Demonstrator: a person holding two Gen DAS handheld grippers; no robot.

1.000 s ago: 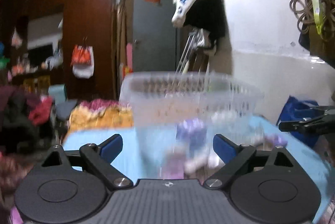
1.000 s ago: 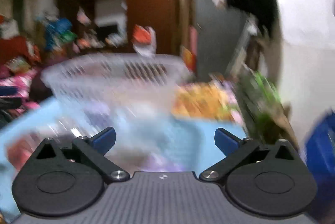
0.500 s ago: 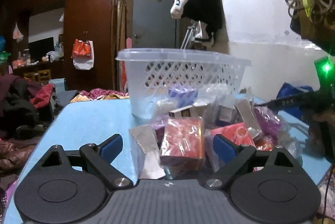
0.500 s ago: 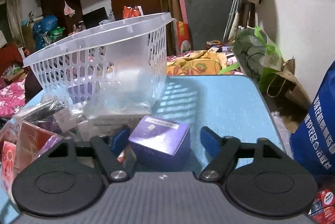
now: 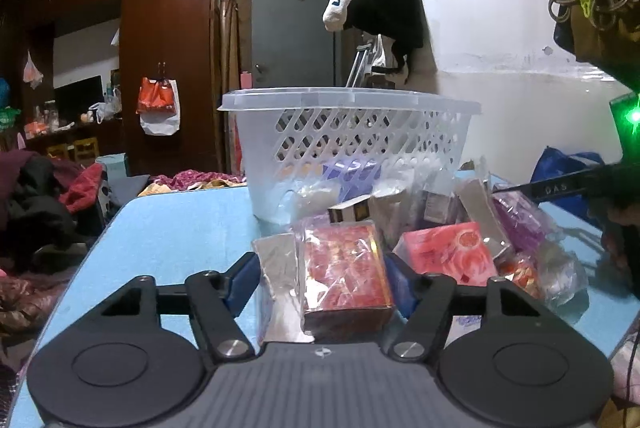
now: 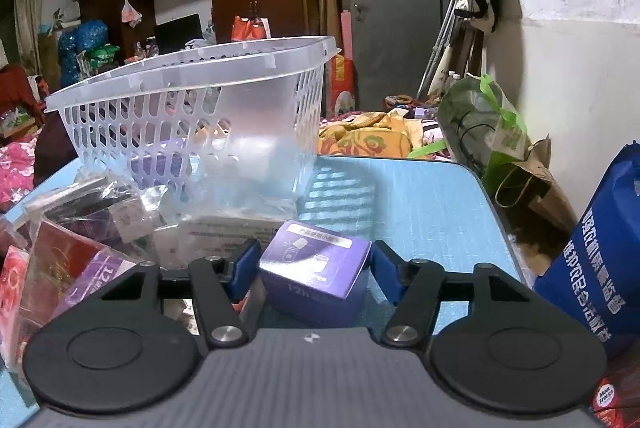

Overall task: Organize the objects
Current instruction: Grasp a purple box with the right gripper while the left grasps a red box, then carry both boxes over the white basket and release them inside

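A clear plastic basket (image 5: 352,132) stands on the blue table (image 5: 176,228); it also shows in the right wrist view (image 6: 192,108), with a purple box inside. A pile of wrapped boxes lies in front of it. My left gripper (image 5: 320,280) is shut on a red wrapped box (image 5: 344,276), with a silver packet (image 5: 278,268) beside it between the fingers. My right gripper (image 6: 312,268) is shut on a purple box (image 6: 316,268) at the pile's right edge.
More packets lie in the pile: a pink-red box (image 5: 448,252), purple packets (image 5: 520,224), a red booklet (image 6: 68,268). A blue bag (image 6: 600,260) stands right of the table. Green and brown bags (image 6: 488,132) sit beyond the far edge. Bare table (image 6: 420,212) lies right of the basket.
Both grippers came down to the pile and their jaws closed, the left around the red wrapped box, the right around the purple box. A second ago both views were blurred by motion.
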